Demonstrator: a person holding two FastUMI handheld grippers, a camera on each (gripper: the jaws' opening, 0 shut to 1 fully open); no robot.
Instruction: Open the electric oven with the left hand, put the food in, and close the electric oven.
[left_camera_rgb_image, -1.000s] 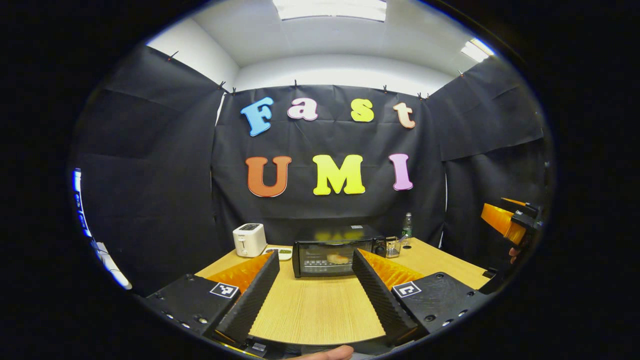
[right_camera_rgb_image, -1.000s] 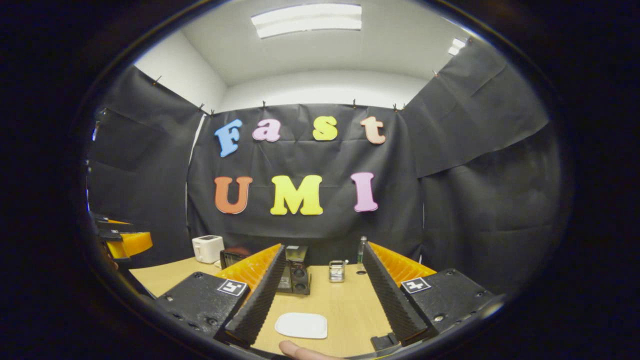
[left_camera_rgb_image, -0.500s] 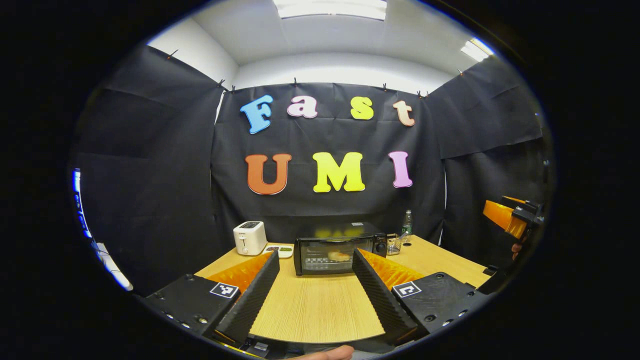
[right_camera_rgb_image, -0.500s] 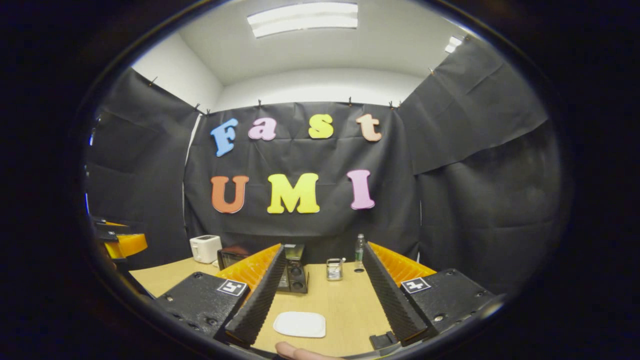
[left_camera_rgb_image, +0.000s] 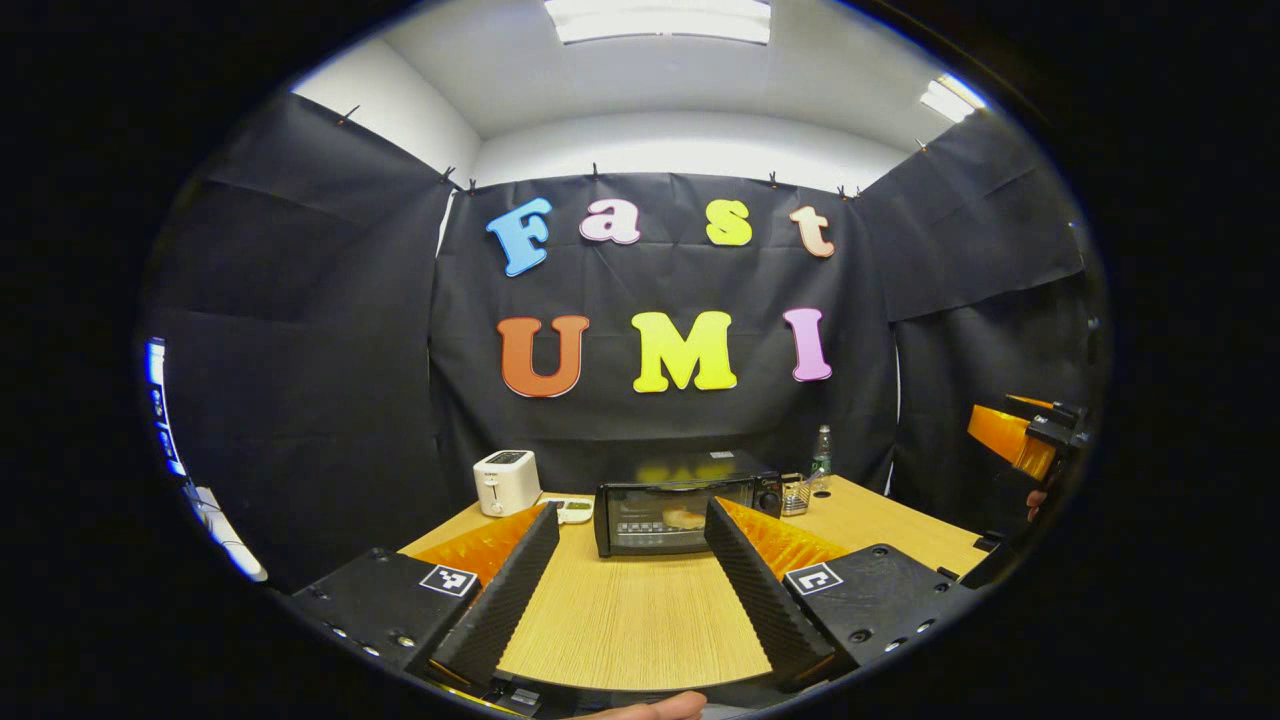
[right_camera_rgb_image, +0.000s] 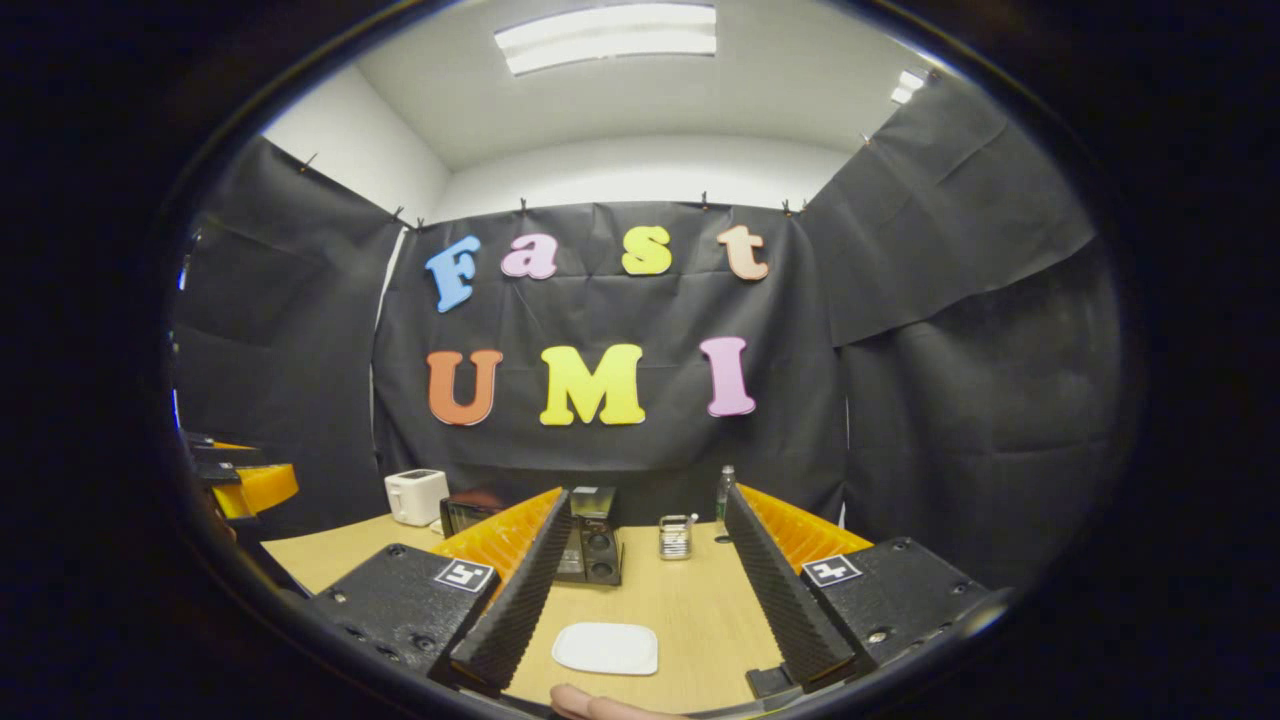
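Observation:
The black electric oven (left_camera_rgb_image: 685, 515) stands at the back of the wooden table (left_camera_rgb_image: 630, 620), door closed. A pale golden piece of food (left_camera_rgb_image: 686, 518) shows through its glass. My left gripper (left_camera_rgb_image: 630, 510) is held open, well short of the oven, nothing between its fingers. In the right gripper view the oven's control panel (right_camera_rgb_image: 598, 548) peeks out beside one finger. An empty white plate (right_camera_rgb_image: 605, 648) lies on the table between the fingers of my open right gripper (right_camera_rgb_image: 648, 495). Each gripper also appears at the edge of the other's view, the right gripper (left_camera_rgb_image: 1020, 440) and the left gripper (right_camera_rgb_image: 240, 485).
A white toaster (left_camera_rgb_image: 507, 482) and a small dish (left_camera_rgb_image: 575, 510) sit left of the oven. A wire holder (left_camera_rgb_image: 795, 494) and a bottle (left_camera_rgb_image: 821, 458) stand to its right. A fingertip (right_camera_rgb_image: 590, 703) shows at the bottom edge.
Both views sway only slightly. The oven door stays closed, the plate has not moved, and both grippers stay open.

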